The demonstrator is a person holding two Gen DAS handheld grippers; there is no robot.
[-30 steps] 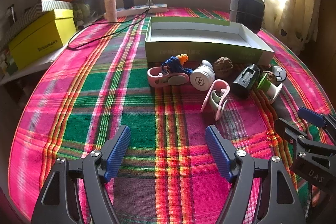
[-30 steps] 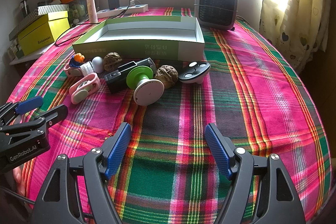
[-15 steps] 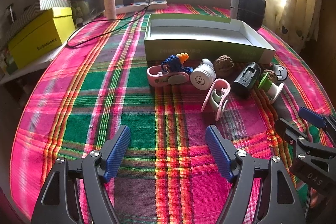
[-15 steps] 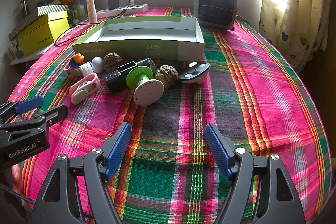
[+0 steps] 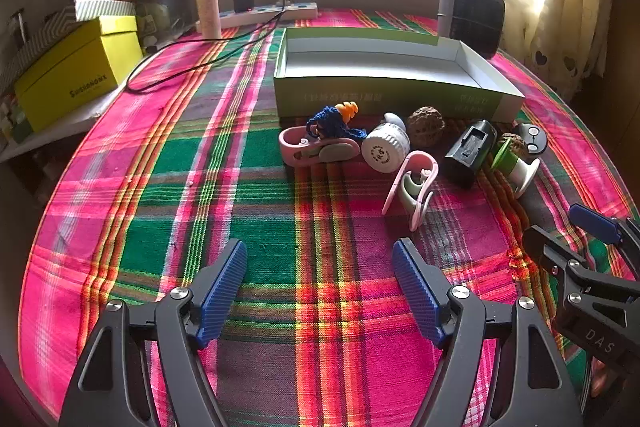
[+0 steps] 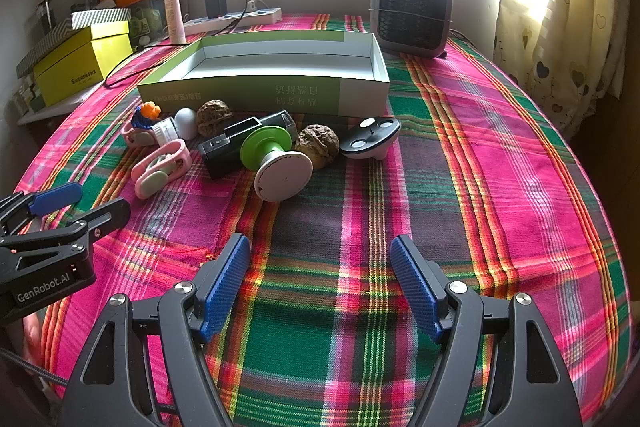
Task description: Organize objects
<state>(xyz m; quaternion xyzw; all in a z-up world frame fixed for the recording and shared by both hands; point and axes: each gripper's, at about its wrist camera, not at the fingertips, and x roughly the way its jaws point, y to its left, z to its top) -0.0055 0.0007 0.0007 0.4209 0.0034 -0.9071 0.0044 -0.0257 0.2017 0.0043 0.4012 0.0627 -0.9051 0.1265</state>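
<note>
Both the left hand-held gripper (image 5: 320, 291) and the right hand-held gripper (image 6: 318, 287) hover with jaws spread wide and empty, near the green box (image 6: 280, 95) on the plaid tabletop (image 6: 480, 147); 2 pink clips (image 5: 412, 183), 2 walnuts (image 6: 318, 143), a black case (image 6: 240, 143) lie just before the box

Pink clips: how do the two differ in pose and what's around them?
The far clip lies flat with a blue knit toy resting on it; the near clip has nothing on it and stands up on edge. The far clip sits close to the tray; the near clip lies out toward the grippers. Both are pink with grey pads, and neither is gripped.
</note>
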